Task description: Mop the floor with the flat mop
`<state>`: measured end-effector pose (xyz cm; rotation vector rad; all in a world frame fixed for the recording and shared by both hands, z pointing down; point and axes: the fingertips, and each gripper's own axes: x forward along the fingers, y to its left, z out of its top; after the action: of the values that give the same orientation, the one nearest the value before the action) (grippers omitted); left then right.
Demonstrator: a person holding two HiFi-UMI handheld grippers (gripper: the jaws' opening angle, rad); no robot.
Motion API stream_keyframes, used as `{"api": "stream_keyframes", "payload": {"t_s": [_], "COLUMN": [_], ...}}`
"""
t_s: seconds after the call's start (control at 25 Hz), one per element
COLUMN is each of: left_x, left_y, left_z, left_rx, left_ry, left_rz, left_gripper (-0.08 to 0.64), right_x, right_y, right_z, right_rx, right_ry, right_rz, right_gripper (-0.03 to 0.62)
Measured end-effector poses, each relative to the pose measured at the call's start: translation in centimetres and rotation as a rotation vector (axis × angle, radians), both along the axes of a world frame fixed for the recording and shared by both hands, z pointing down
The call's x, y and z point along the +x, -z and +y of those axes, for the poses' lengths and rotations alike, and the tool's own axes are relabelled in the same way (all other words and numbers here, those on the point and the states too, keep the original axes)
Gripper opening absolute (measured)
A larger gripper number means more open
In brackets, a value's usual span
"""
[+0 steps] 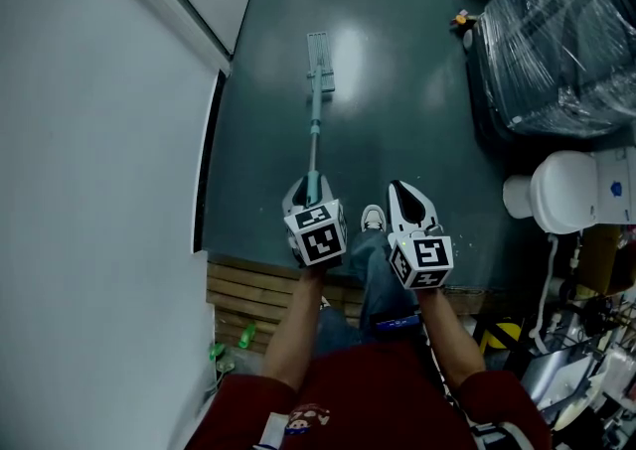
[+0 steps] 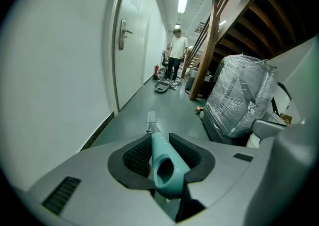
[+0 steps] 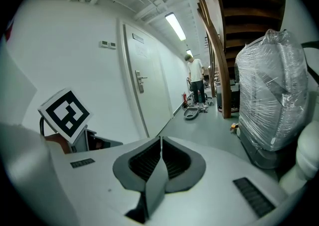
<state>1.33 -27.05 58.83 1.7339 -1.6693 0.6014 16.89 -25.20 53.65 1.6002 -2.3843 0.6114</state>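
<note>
Pinching the flat mop handle point(image 2: 167, 162) are left tongs point(image 2: 159, 140).

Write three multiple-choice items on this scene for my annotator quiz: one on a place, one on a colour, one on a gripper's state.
1. Where is the flat mop's head?
A) lifted in the air
B) flat on the dark floor
C) propped on a chair

2. What colour is the mop handle?
A) red
B) teal
C) yellow

3. How is the right gripper?
A) open, empty
B) shut on the handle
C) shut, empty

Answers: 1 B, the head view shows it lying on the floor; 2 B, the left gripper clamps a plainly teal handle; 3 C, its own view shows the jaws together with nothing between.
</note>
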Motion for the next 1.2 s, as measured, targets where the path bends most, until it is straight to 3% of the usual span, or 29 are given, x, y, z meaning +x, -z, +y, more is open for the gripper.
{"api": "stream_keyframes", "payload": {"t_s": [1.2], "left_x": [-5.8], "left_y": [4.4], "left_z": [14.7], "left_rx": [-0.003], "left_ry": [-0.018], "left_rz": [0.021], "left_gripper": [0.124], "right_x": [-6.1], "right_y": [7.3], "right_z": [11.3], "right_rx": [0.068], "right_ry": [-0.006], "right_rz": [0.043], "right_gripper": [0.02]}}
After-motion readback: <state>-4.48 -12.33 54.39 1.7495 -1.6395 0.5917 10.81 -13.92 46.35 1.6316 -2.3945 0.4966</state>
